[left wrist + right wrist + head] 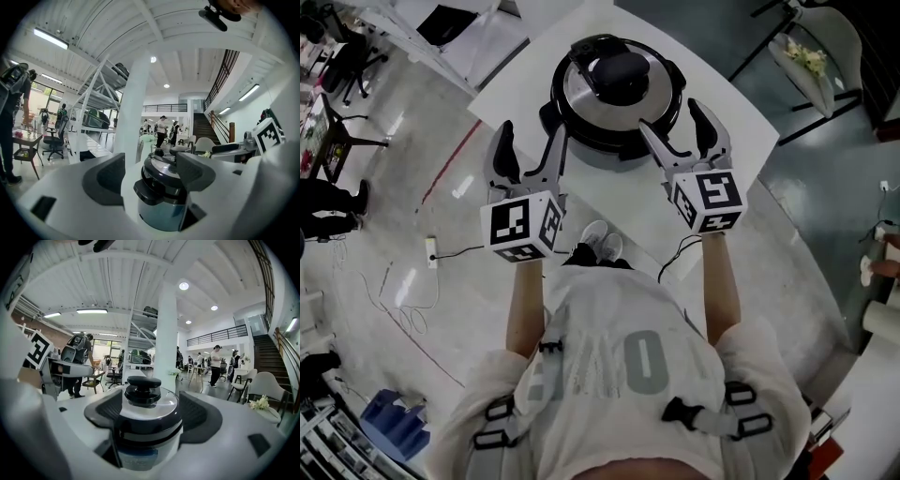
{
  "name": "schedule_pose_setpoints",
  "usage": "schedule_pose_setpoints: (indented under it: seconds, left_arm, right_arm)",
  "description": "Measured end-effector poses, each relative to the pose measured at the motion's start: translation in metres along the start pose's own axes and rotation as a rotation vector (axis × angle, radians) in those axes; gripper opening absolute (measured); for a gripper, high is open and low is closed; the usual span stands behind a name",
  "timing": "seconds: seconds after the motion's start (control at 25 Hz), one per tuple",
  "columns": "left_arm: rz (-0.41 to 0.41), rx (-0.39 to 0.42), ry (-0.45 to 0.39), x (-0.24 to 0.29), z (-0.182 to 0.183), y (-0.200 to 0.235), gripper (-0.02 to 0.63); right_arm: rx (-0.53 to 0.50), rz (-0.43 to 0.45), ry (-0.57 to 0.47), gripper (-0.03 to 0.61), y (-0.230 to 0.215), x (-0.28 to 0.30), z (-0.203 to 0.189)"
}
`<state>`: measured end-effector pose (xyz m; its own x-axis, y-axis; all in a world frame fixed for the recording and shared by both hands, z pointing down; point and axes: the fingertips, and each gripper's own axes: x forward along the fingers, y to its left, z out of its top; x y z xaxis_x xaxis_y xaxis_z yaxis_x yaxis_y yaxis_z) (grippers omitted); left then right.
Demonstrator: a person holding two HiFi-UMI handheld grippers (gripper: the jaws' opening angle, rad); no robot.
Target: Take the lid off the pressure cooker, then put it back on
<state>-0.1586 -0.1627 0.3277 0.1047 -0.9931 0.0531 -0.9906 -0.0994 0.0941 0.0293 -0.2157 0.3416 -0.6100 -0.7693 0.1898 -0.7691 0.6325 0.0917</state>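
The black and steel pressure cooker stands on a white table, its lid seated and a black knob on top. My left gripper hovers open at the cooker's near-left side, apart from it. On the near-right side my right gripper is open too, with its inner fingertip close to the cooker's rim. In the left gripper view the cooker shows between the jaws, its side handle toward me. In the right gripper view the lid knob sits centred between the spread jaws.
A white chair with flowers stands beyond the table at the upper right. On the floor to the left lie a power strip and cables, with an office chair further back. A blue box sits at the lower left.
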Motion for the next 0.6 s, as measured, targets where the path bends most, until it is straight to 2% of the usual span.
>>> schedule_pose_setpoints:
  seconds: [0.28, 0.44, 0.6]
  left_arm:
    - [-0.059, 0.049, -0.005, 0.023, 0.013, -0.02, 0.325]
    - [-0.113, 0.146, 0.025, 0.045, 0.025, -0.033, 0.325]
    - [-0.193, 0.202, 0.093, 0.061, 0.016, -0.052, 0.325]
  right_arm:
    - [-0.085, 0.047, 0.004, 0.371, -0.014, 0.009, 0.013]
    - [-0.182, 0.164, 0.017, 0.371, -0.021, 0.025, 0.03]
    - [-0.239, 0.312, 0.033, 0.371, -0.021, 0.044, 0.035]
